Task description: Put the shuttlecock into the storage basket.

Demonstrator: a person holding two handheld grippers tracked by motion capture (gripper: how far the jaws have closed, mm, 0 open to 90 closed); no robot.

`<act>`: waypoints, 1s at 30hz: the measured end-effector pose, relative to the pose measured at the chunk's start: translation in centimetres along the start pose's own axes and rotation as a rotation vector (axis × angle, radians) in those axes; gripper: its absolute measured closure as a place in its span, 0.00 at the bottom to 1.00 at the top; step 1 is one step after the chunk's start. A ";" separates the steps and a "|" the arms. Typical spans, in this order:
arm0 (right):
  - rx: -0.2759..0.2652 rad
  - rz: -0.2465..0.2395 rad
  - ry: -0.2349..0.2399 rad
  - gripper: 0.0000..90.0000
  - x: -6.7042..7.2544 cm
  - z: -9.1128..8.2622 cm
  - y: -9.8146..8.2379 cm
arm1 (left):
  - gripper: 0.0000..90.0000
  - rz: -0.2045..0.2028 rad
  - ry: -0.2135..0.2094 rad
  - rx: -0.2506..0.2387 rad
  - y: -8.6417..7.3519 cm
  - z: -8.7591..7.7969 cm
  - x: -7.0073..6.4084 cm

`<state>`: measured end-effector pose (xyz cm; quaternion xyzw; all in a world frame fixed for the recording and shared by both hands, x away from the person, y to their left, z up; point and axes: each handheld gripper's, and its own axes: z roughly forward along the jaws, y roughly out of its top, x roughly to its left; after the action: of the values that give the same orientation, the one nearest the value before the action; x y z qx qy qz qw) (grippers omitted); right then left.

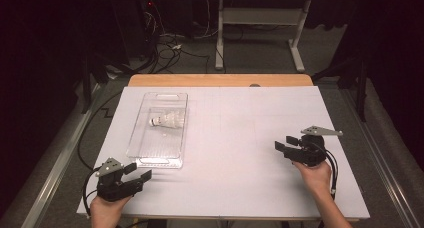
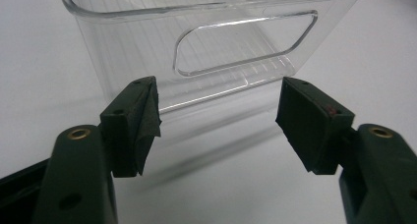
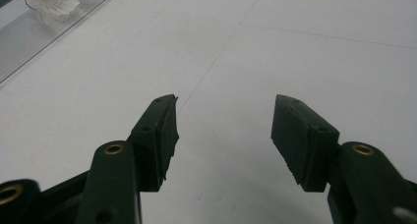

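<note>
Two grippers sit low over a white table (image 1: 235,153) in the high view, one in each of the person's hands. The left gripper (image 1: 138,172) is near the table's front left corner, its jaws apart and pointing toward the near end of a clear plastic bin (image 1: 145,120), just short of it. A white shuttlecock (image 1: 169,120) lies on its side inside the bin, about midway along it, cork end toward the left. The right gripper (image 1: 286,143) is over the right part of the table, well apart from the bin, its jaws apart with nothing between them and pointing left.

Seen from the left gripper view, the left gripper (image 2: 219,118) has its two black jaws spread wide, bare table between them. The bin (image 2: 123,52) stands just beyond the tips, its end wall with an oval handle cut-out facing the camera; the pads do not touch it.

Looking along the right gripper view, the right gripper (image 3: 223,130) shows its jaws standing wide with only white table between them. The bin's (image 3: 29,37) edge shows at the upper left corner, far off, with the shuttlecock (image 3: 53,0) blurred inside it.
</note>
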<state>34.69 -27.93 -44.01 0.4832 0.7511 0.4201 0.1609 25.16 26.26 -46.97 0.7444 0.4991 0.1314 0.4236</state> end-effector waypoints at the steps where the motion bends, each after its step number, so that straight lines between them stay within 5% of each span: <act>1: -0.001 0.001 0.001 0.48 0.0 -0.1 -0.1 | 0.37 -0.001 0.000 0.000 0.0 0.0 0.0; 30: -0.026 0.004 -0.024 0.41 0.1 -1.6 -2.5 | 0.37 -0.006 0.000 -0.007 0.0 -0.2 0.0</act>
<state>32.13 -29.03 -44.98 0.4876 0.7427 0.4243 0.1752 25.06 26.37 -46.92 0.7413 0.5011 0.1319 0.4266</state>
